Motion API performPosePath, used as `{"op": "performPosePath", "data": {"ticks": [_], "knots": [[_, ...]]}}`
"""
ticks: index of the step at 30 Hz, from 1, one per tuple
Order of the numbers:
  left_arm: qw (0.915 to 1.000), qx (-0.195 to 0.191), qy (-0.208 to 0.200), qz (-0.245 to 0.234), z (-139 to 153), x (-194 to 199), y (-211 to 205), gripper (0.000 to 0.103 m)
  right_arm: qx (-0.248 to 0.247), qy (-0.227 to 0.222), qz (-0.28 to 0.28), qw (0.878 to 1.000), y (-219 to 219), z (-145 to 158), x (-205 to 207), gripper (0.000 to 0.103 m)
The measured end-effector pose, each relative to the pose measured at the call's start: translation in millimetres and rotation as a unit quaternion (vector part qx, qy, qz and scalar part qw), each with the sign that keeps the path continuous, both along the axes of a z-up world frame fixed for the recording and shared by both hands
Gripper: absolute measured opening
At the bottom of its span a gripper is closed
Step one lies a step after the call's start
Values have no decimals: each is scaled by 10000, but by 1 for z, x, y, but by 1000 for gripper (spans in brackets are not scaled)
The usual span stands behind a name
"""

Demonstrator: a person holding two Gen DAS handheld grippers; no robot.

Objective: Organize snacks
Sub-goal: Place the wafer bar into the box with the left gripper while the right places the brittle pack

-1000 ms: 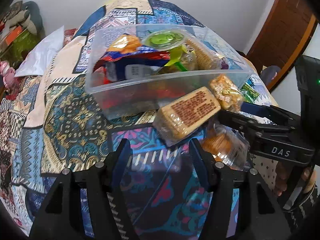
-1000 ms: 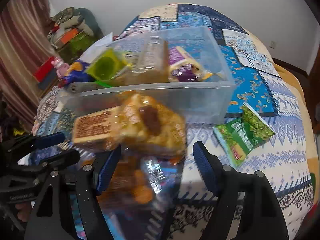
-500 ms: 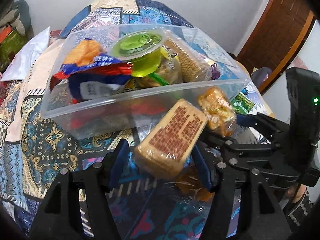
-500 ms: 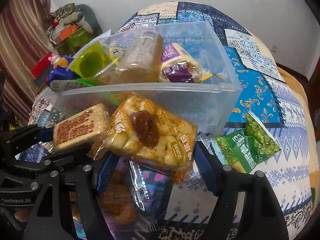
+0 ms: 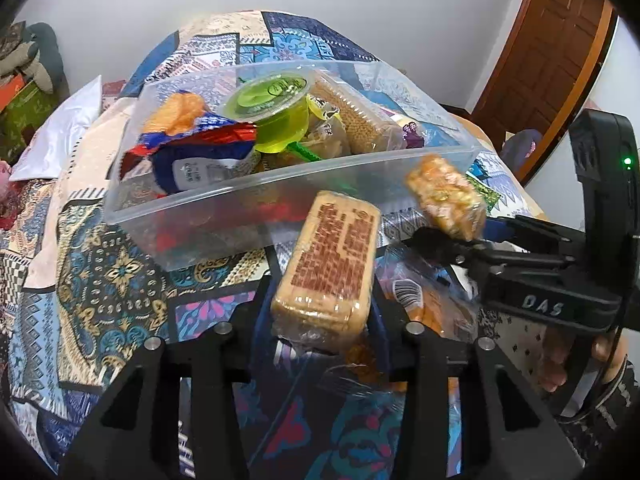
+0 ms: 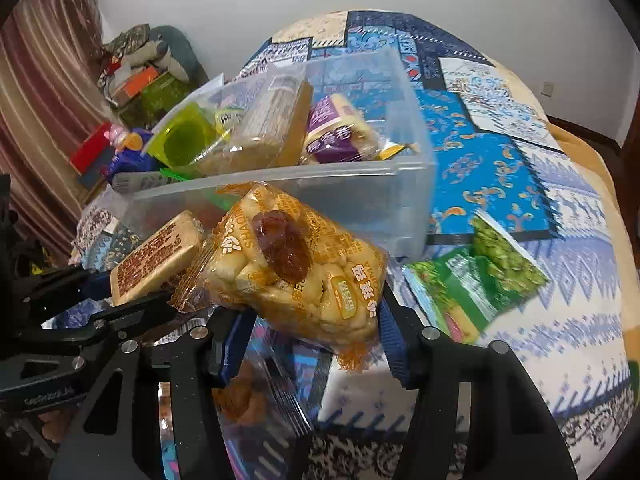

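My left gripper (image 5: pixel 320 312) is clamped on the biscuit pack (image 5: pixel 330 264), long axis pointing up and away toward the clear bin (image 5: pixel 280 216). My right gripper (image 6: pixel 310 332) is clamped on the rice-puff snack bag (image 6: pixel 296 268), long axis running across the fingers, tilted. Both packs hang just short of the bin's near wall, about level with its rim; the bin lies straight ahead of both. The left pack looks a touch nearer the wall, so I judge left drops in first. The bin already holds a green jelly cup (image 5: pixel 270 100), a blue-red chip bag (image 5: pixel 192 156) and a purple bun pack (image 6: pixel 340 132). To the right of the bin, a green pea packet (image 6: pixel 476 280) lies on the quilt (image 6: pixel 500 160). Below the bin's near wall, an orange cookie bag (image 5: pixel 432 312) lies under both grippers.

Versus a second ago: both grippers were wide open over the packs, which lay on the quilt; now both packs are gripped and lifted, closer to the bin.
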State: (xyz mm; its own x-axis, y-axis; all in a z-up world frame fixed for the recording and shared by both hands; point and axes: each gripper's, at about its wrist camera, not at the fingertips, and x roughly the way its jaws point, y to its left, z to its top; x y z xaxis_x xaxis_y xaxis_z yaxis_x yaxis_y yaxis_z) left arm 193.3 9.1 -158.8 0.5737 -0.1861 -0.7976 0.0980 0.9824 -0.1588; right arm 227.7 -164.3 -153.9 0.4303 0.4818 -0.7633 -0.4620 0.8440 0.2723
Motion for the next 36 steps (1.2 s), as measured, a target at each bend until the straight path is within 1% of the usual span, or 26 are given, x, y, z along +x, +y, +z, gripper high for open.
{"op": "performPosePath", "data": {"ticks": [3,6,13,21,29,36], "knots": [[10000,-26,-60,51,9,-8,2,38,43,-74,-38,10000,-7,9,-7,53],[9998,-36,-174,106,20,-14,4,37,74,-180,-57,9998,-12,20,-14,53],[9988,18,-452,170,50,-30,8,37,223,-429,-129,9987,-21,48,-23,53],[9969,120,-742,222,85,-35,13,37,325,-680,-169,9970,-21,71,-26,53],[9937,154,-1056,350,126,-18,29,37,387,-809,-199,9958,-15,82,-15,53],[9901,136,-1274,580,142,10,49,37,397,-908,-190,9949,-2,88,5,53]]}}
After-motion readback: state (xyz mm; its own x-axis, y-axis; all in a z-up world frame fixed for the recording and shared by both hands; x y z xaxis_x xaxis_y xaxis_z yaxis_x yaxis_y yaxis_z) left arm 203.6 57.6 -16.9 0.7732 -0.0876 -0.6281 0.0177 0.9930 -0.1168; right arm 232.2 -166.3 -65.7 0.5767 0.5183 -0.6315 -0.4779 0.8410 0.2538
